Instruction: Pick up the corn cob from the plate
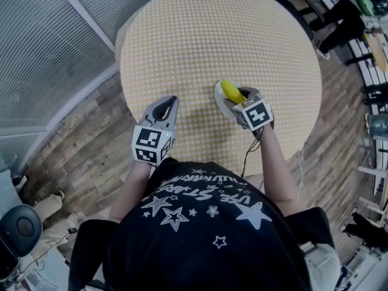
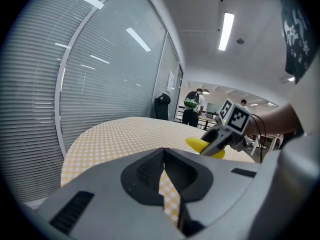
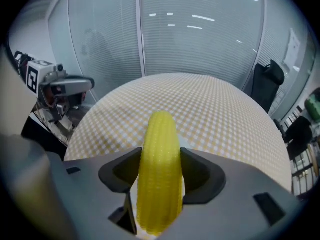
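A yellow corn cob (image 1: 231, 91) (image 3: 159, 169) stands between the jaws of my right gripper (image 1: 237, 97) (image 3: 159, 156), which is shut on it and tilted steeply down. The cob's tip juts out past the jaws. Under it a white plate (image 1: 218, 97) lies on the round checkered table (image 1: 212, 35), mostly hidden by the gripper. In the left gripper view the same cob (image 2: 202, 145) shows in the right gripper (image 2: 220, 139), clear of the tabletop. My left gripper (image 1: 172, 102) (image 2: 163, 153) hovers at the table's near left edge, shut, with nothing in it.
A glass wall with blinds (image 1: 54, 47) runs along the left, above a wooden floor (image 1: 85, 150). A black chair (image 3: 262, 84) stands beyond the table's far side. People (image 2: 191, 104) stand in the distance. Chairs and furniture (image 1: 357, 47) crowd the right side.
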`<state>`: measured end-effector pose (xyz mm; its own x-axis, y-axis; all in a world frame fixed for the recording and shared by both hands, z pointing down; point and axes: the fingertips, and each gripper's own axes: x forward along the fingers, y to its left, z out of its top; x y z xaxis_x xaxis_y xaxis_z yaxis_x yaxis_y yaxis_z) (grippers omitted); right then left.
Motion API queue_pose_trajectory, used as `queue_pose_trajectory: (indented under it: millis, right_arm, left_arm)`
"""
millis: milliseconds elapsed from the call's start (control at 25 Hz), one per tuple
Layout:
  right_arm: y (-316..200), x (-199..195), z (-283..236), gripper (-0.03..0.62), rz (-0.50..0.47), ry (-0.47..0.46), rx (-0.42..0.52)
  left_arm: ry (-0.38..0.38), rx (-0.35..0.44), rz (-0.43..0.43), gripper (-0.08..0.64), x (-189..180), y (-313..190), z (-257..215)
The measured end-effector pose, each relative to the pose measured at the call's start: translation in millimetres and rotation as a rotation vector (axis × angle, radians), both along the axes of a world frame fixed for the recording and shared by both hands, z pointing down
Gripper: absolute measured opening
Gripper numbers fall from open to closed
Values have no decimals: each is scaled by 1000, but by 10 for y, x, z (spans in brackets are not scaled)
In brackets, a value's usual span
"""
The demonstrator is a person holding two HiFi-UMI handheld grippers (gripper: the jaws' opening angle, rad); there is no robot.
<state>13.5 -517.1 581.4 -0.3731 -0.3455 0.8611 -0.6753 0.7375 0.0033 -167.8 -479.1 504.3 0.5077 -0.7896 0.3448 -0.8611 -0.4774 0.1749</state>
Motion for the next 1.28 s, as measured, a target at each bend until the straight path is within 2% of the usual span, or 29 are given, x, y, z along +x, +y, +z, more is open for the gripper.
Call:
queue_pose_trajectory:
  millis: [200,440,680,960,1280]
  right_arm:
    - [88,-132,-554,250,64,-266,85]
    - [318,-67,-996,250,106,-459,139]
    - [683,111,-1265,250,143,-526,189]
    - [1264,494,-1494,250,229,-702,212]
    - [2081,1018,-1607,250,297,-795,234]
  left_arm:
    - [-4,27,-21,8,-24,132,-149]
    - [-22,66,-43,8,4,330,-352]
    - [-19,87,-59,8,110,611,-556]
    - [-20,135,-23,8,513,1053,-760]
    - [-37,155,15,8,978,1763,-909]
